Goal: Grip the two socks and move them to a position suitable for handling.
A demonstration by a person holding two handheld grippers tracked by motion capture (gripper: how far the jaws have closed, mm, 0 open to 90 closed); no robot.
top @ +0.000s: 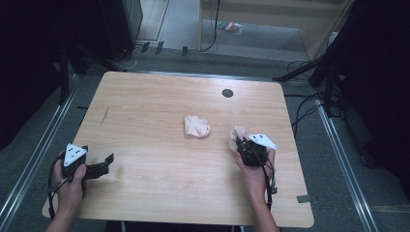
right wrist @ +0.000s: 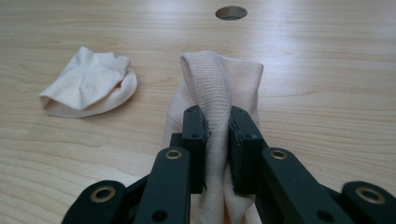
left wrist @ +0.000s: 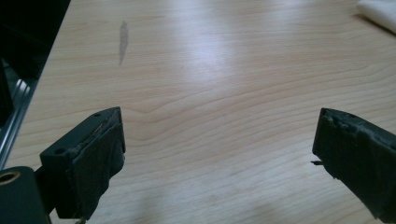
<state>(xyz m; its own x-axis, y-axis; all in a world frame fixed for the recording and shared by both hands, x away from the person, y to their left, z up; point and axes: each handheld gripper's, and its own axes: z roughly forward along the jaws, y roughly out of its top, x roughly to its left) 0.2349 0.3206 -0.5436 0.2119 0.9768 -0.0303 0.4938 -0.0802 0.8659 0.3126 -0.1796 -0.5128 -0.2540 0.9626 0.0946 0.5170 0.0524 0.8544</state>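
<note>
Two pale pink socks are on the wooden table (top: 159, 140). One sock (top: 197, 127) lies crumpled near the table's middle; in the right gripper view that sock (right wrist: 88, 84) is off to the left. My right gripper (top: 242, 143) is shut on the ribbed cuff of the other sock (top: 236, 135). In the right gripper view the pinched sock (right wrist: 219, 93) rises in a fold between the two black pads (right wrist: 194, 135). At the near left edge my left gripper (top: 109, 162) is open over bare wood, its fingertips (left wrist: 95, 158) wide apart with nothing between them.
A round cable hole (top: 227, 93) sits near the table's far edge. A dark smudge (top: 105, 114) marks the wood at the left. Cables and dark equipment stands crowd the floor to the right and at the back.
</note>
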